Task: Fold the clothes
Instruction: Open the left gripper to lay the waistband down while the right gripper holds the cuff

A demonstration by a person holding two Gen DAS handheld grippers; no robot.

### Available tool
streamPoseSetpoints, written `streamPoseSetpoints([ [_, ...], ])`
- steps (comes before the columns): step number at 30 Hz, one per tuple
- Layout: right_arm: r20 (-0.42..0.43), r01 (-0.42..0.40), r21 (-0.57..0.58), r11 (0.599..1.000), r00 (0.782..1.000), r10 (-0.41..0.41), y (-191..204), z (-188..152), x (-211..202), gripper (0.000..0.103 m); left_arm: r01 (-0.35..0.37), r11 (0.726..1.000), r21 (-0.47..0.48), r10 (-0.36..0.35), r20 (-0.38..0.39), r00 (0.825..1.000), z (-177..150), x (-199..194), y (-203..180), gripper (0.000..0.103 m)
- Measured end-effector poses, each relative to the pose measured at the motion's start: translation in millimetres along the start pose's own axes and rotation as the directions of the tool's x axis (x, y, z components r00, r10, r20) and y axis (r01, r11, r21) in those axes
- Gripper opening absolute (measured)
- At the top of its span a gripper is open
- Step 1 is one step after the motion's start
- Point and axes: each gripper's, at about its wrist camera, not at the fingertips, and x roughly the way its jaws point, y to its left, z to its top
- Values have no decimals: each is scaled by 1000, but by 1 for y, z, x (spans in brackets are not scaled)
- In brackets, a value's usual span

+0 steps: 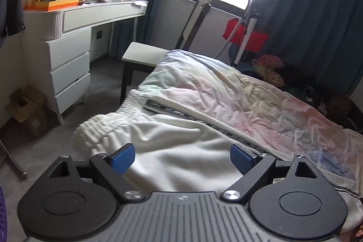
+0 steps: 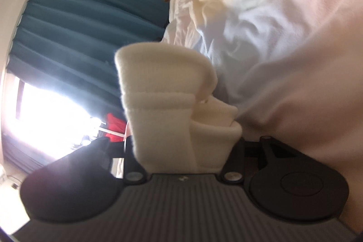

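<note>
A white pair of trousers [image 1: 172,140] with a ribbed elastic waistband [image 1: 109,121] lies on the bed, its dark side stripe [image 1: 204,119] running toward the right. My left gripper [image 1: 182,158] hovers just above the fabric, open, its blue pads [image 1: 123,158] wide apart with nothing between them. In the right wrist view, tilted sideways, a thick cream ribbed cuff [image 2: 168,106] of the garment bulges out of my right gripper [image 2: 183,151], which is shut on it; the fingertips are hidden by the cloth.
The bed carries a crumpled pastel sheet [image 1: 249,94]. A white bench [image 1: 143,56] stands at its far end, a white dresser [image 1: 68,56] to the left, a cardboard box [image 1: 27,110] on the floor. Loose clothes [image 1: 272,69] pile by the dark curtains [image 1: 317,15].
</note>
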Motion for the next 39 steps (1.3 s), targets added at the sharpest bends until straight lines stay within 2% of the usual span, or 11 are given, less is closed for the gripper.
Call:
streamPoseSetpoints([
  [5,20,-33,-12,999,999,33,-7,0,1,43,80,994,73,-82,23,996,-35,41,-98,92],
  [9,13,-33,-17,999,999,33,-7,2,2,43,96,980,173,-97,-6,995,-75,81,-161,92],
  [13,11,-18,-24,1000,1000,18,-3,3,3,43,96,952,290,-96,-15,995,-117,117,-207,92],
  [18,-2,29,-58,998,1000,-29,6,7,6,43,53,912,407,-23,-76,997,-161,149,-220,94],
  [25,24,131,-233,964,991,-129,38,2,5,46,54,910,410,-33,-59,998,-166,147,-213,95],
  [28,55,152,-326,933,988,-142,62,-2,2,43,54,906,419,-36,-50,998,-167,146,-212,95],
  [30,78,164,-385,908,986,-145,81,-4,-1,26,64,915,399,-44,-59,997,-163,145,-211,95],
  [33,100,166,-459,873,986,-135,114,-9,-8,18,63,920,388,-44,-58,997,-161,145,-211,95],
  [36,146,195,-576,794,980,-135,158,-26,-18,16,58,916,398,-44,-46,998,-162,142,-212,95],
  [39,173,190,-700,688,980,-94,207,-56,-29,15,76,924,376,-61,-52,997,-157,137,-208,95],
])
